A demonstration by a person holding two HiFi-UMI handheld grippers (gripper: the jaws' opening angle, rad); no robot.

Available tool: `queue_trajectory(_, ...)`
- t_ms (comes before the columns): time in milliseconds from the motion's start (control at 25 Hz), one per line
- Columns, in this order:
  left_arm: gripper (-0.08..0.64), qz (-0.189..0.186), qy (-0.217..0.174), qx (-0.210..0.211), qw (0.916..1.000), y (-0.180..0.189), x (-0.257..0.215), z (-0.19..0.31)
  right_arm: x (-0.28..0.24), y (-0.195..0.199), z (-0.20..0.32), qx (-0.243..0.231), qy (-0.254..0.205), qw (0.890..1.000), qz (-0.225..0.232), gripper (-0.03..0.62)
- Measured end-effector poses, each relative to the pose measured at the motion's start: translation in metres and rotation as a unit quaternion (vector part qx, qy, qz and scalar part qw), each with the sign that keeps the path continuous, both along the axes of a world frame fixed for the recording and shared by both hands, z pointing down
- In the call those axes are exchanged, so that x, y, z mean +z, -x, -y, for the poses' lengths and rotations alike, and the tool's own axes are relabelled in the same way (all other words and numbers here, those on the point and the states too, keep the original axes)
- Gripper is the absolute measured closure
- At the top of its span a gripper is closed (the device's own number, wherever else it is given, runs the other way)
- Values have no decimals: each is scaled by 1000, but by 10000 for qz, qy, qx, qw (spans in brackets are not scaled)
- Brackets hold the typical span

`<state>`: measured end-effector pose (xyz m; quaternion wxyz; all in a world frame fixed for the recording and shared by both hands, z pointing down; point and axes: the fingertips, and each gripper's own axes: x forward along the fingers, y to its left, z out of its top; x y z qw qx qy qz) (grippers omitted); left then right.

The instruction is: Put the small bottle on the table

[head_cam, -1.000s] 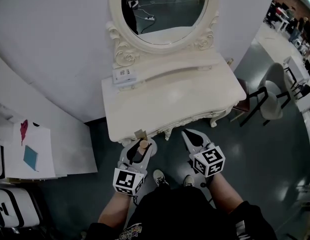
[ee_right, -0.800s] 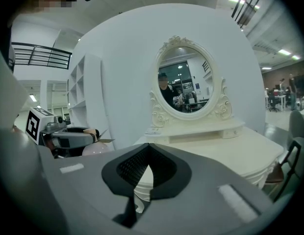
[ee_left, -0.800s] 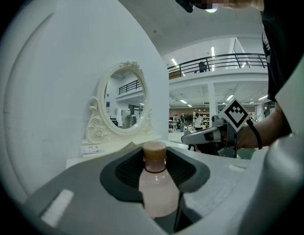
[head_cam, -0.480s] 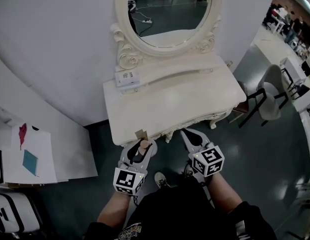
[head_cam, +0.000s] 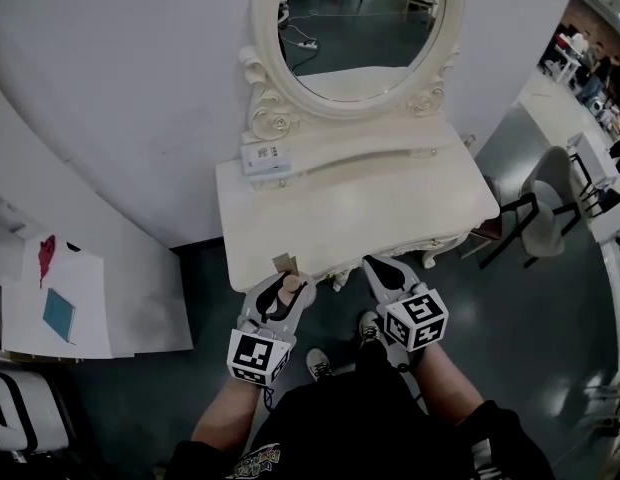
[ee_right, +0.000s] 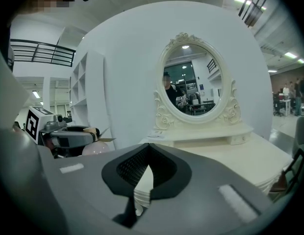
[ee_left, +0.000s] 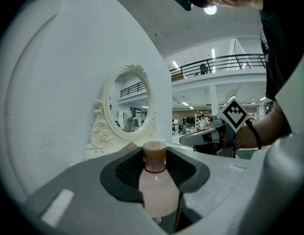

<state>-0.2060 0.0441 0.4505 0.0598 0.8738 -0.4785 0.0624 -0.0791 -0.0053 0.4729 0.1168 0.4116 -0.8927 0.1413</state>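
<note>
A small pale pink bottle (ee_left: pixel 155 190) with a brown cap sits upright between the jaws of my left gripper (ee_left: pixel 155 166), which is shut on it. In the head view that left gripper (head_cam: pixel 284 286) holds the bottle (head_cam: pixel 288 287) just off the front edge of the cream dressing table (head_cam: pixel 350 213), left of its middle. A tan tag (head_cam: pixel 282 263) sticks out by the cap. My right gripper (head_cam: pixel 376 266) is beside it at the same edge, shut and empty. From the right gripper view (ee_right: pixel 148 169) the jaws meet with nothing between them, and the bottle (ee_right: pixel 95 149) shows at the left.
An oval mirror (head_cam: pixel 355 18) in a carved frame stands at the table's back, above a raised shelf (head_cam: pixel 390 148). A small white box (head_cam: pixel 267 155) lies at the back left. A grey chair (head_cam: pixel 543 203) stands to the right, and a white unit with papers (head_cam: pixel 60 308) to the left.
The table has come closer and shifted right in the head view. Both grippers have moved up to its front edge. The left gripper still holds the bottle.
</note>
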Motion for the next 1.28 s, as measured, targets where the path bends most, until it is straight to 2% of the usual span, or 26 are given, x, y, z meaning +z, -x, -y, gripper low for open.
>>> queue_trajectory(360,422,73,14,-272,9996,-1,0,15,2,-2,21,-186,-2,9998,94,565)
queue_trajectory(1280,422,288,94,-724,9969,-72,-6,79,0,-66,103,-617,6,9977,294,565)
